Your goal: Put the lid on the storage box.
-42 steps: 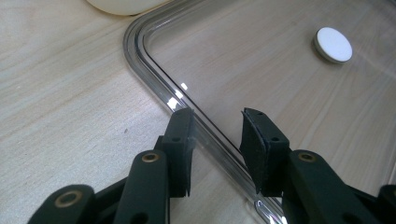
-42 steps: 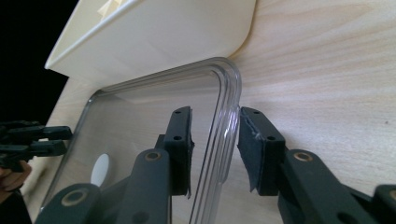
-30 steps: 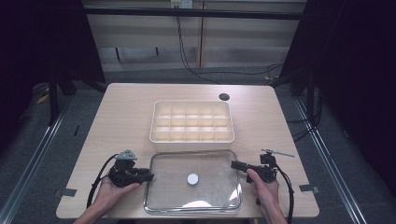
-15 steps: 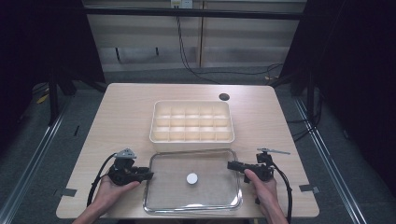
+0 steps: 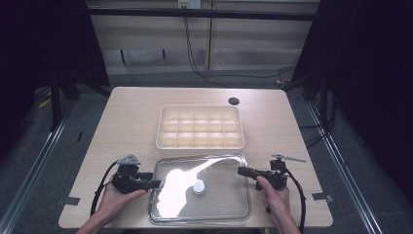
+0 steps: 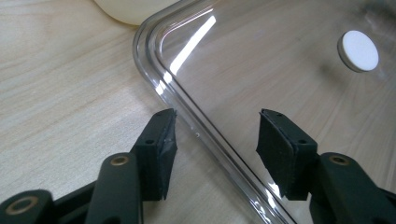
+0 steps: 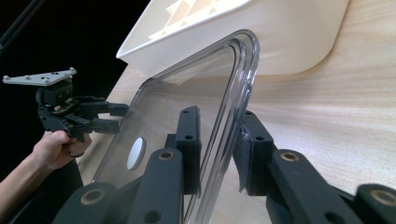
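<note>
- My right claw [image 7: 218,149] has its jaws set astride the right rim of the clear lid [image 5: 214,195], one pad inside the rim and one outside; in the right gripper view they sit close on the plastic, so I read it as pinching the rim, or all but.
- My left claw [image 6: 215,140] is spread, the lid's left rim running between its pads with a clear gap on each side; it grips nothing.
- The lid lies on the bench [image 5: 131,122] at 6 o'clock, right in front of me, its white knob [image 5: 198,186] near its middle.
- The cream divided tray [image 5: 199,127] sits just beyond it toward 12 o'clock, the lid's far corner just beside its near wall.
- I judge the step is a two-sided lift of the lid, probably to seat it on the tray.
- To do it well, I should push the left claw further over the rim before closing, so both pads bite flat plastic.
- Both sides should rise together and level; a thin lid may flex or slip from a one-sided pull.
- The glare on the lid hides parts of its edge in the high view, so I trust the gripper views for alignment.
</note>
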Motion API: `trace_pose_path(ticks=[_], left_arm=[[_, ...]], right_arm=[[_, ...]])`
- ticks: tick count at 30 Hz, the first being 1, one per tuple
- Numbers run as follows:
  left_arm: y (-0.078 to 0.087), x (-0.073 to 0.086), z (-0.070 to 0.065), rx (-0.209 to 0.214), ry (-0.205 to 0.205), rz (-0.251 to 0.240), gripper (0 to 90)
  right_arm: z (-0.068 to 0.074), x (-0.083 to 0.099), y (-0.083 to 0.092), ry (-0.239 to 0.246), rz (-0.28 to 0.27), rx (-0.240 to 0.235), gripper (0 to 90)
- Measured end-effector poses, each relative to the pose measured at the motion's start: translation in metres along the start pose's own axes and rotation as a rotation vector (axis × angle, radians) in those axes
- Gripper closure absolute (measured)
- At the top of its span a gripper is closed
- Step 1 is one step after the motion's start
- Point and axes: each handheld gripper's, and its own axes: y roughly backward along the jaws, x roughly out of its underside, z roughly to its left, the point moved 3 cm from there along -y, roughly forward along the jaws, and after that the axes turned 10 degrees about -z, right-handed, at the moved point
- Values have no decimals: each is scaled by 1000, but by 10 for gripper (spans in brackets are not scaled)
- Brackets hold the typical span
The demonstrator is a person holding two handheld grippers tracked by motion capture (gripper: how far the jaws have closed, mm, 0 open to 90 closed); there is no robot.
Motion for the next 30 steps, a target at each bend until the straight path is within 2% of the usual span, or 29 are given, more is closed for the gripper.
trace_pose_path(ticks=[3,8,14,19,23,30], left_arm=[[0,0,1,16,31,-12,411],[-2,0,-2,34,43,-15,372],[-3,0,-3,64,68,-11,409],[-2,-1,-3,70,70,-13,441],[5,-4,-2,98,88,-52,498],[10,-7,-3,96,84,-72,530]], right_arm=[[2,-1,2,10,-10,-13,745],[4,-1,4,23,-14,-12,744],[5,-2,4,35,-15,-8,740],[5,0,2,60,12,39,717],[6,-1,3,67,13,44,716],[7,0,1,76,15,60,705]])
